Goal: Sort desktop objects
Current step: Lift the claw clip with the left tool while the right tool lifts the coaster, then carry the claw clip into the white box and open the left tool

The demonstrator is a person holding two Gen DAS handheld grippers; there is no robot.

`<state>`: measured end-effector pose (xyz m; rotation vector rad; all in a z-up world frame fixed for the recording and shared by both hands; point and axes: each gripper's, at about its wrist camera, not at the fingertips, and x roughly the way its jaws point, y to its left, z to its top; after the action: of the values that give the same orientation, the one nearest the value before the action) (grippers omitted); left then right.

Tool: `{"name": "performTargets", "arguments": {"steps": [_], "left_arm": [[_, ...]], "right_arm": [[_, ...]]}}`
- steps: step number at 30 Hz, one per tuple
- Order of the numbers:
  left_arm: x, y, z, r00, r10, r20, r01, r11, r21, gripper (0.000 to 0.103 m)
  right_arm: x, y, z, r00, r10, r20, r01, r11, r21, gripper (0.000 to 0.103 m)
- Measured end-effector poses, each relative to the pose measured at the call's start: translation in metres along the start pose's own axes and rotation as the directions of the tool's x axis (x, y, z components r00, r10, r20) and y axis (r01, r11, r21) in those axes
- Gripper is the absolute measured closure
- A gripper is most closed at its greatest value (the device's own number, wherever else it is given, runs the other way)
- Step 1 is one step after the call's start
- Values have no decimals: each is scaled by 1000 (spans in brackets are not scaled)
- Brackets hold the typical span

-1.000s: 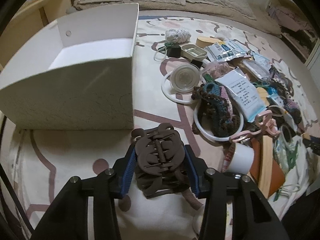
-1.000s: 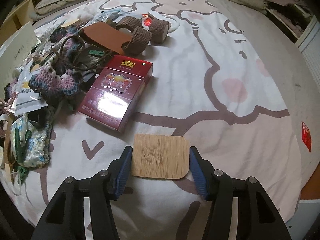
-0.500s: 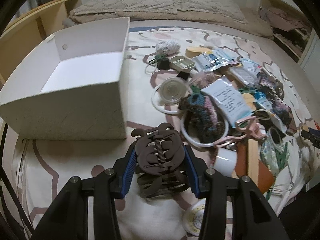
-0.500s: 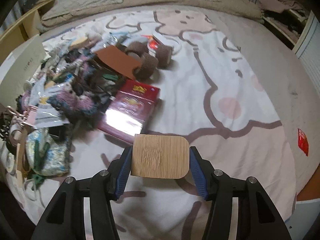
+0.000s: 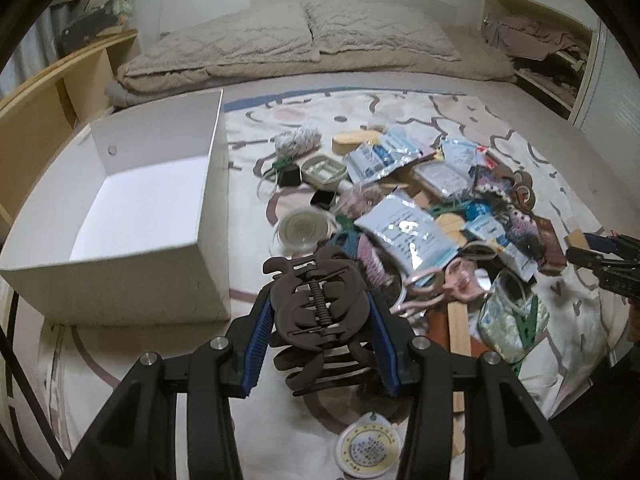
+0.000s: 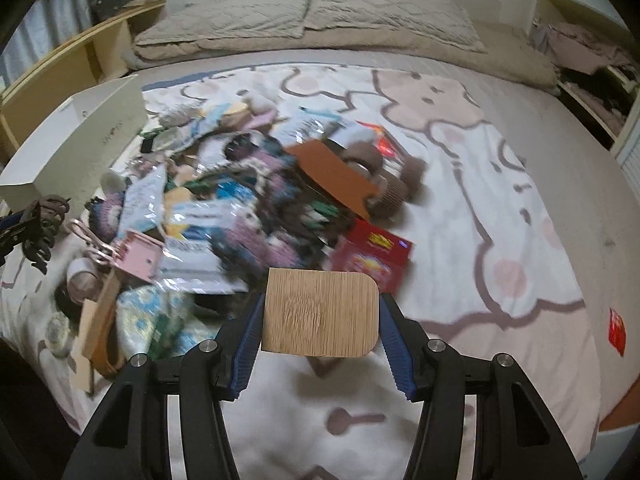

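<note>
My left gripper (image 5: pixel 318 320) is shut on a dark brown hair claw clip (image 5: pixel 318 304) and holds it above the bedspread, just right of an open white box (image 5: pixel 136 216). My right gripper (image 6: pixel 320 320) is shut on a flat bamboo card (image 6: pixel 320 312) and holds it above the bedspread, near a red cigarette box (image 6: pixel 372 254). A pile of small objects (image 5: pixel 420 216) lies right of the white box; it also shows in the right wrist view (image 6: pixel 240 200). The right gripper shows at the far right of the left wrist view (image 5: pixel 600 256).
The white box (image 6: pixel 76 144) is empty inside. The pile holds packets, crocheted pieces, a pink clip (image 5: pixel 440 284), brown tape rolls (image 6: pixel 384 176) and a round tag (image 5: pixel 370 452). Beige pillows (image 5: pixel 300 44) lie at the back. A wooden shelf (image 5: pixel 48 100) stands at the left.
Both grippers have risen and pulled back from the bedspread with their objects still held. The views now take in more of the pile, the box and the pillows.
</note>
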<state>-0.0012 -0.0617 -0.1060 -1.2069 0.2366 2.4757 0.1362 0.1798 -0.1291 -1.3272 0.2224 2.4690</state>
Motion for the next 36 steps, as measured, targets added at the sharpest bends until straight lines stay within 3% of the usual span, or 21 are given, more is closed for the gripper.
{"name": "performTargets", "arguments": {"steps": [13, 24, 36], "left_arm": [[-25, 12, 59, 992, -5, 125, 10, 999, -41, 57], [-28, 82, 105, 973, 149, 175, -127, 983, -131, 57], [24, 163, 104, 947, 320, 31, -315, 943, -109, 57]], "right_arm": [[2, 65, 49, 989, 129, 73, -123, 989, -79, 46], [-7, 99, 66, 975, 195, 109, -180, 975, -129, 46], [8, 108, 64, 975, 210, 79, -199, 971, -132, 46]]}}
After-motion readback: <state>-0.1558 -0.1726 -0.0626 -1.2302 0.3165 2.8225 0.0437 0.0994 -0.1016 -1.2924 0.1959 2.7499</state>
